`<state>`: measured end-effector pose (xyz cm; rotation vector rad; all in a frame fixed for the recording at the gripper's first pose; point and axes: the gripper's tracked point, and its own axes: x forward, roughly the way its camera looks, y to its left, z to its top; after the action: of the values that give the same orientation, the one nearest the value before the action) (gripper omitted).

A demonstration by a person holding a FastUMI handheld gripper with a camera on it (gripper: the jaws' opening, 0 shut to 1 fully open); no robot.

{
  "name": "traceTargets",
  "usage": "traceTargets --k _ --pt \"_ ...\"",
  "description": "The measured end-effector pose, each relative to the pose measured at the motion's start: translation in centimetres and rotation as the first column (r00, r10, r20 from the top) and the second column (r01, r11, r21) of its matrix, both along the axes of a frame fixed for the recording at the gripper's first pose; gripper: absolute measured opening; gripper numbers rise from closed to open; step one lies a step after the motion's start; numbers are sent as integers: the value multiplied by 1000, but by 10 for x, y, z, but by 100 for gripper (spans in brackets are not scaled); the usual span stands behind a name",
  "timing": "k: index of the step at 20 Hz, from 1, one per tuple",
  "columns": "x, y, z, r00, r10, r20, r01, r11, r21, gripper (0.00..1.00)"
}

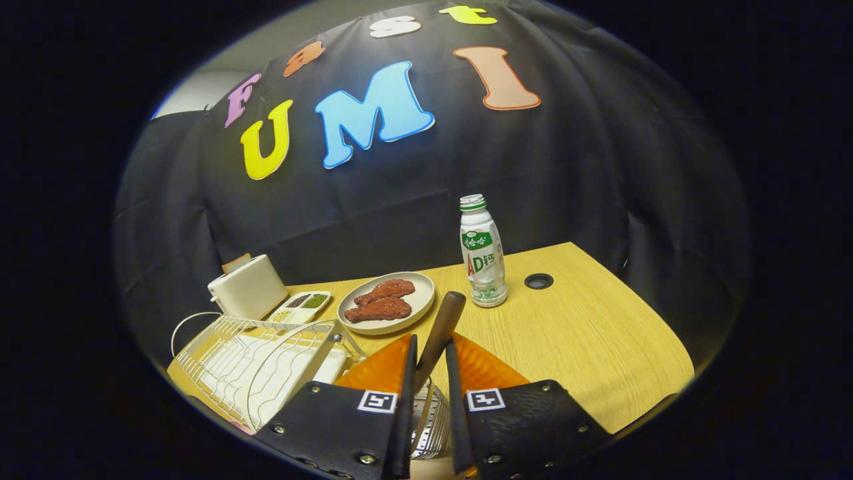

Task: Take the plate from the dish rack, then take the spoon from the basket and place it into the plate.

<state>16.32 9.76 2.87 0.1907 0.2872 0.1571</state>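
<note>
The gripper point(430, 357) was closed on the brown handle of the spoon point(441, 327); both fingers pressed on it, and the handle stood up tilted between them, its rounded end pointing toward the far edge of the desk point(600, 340). The spoon's bowl was hidden below the fingers. Under the gripper a metal mesh basket point(433, 427) was partly seen. An orange plate point(486, 370) lay on the desk just behind the fingers. Left of the gripper, at the near left corner, stood the white wire dish rack point(253, 367). Beyond it were a white toaster point(248, 288) and a small tray of seasonings point(303, 305). Just ahead of the spoon's end lay a beige plate with pieces of meat point(386, 303), and beside it an upright drink bottle point(482, 253). A round cable hole point(538, 281) was near the bottle.
</note>
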Motion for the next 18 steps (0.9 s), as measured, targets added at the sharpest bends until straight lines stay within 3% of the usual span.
traceTargets --k 3,4,6,7,12,18 --pt "-2 -1 10 1000 -15 20 15 1000 -15 23" --pt "-6 -2 14 999 -24 24 25 1000 -13 14" --pt "-6 0 16 999 -35 18 35 999 -24 13" --pt "-12 5 19 1000 -26 -2 26 1000 -17 4" --pt "-17 10 27 1000 -30 -8 30 998 -46 4" --pt "-30 14 83 997 -53 62 55 997 -46 4"
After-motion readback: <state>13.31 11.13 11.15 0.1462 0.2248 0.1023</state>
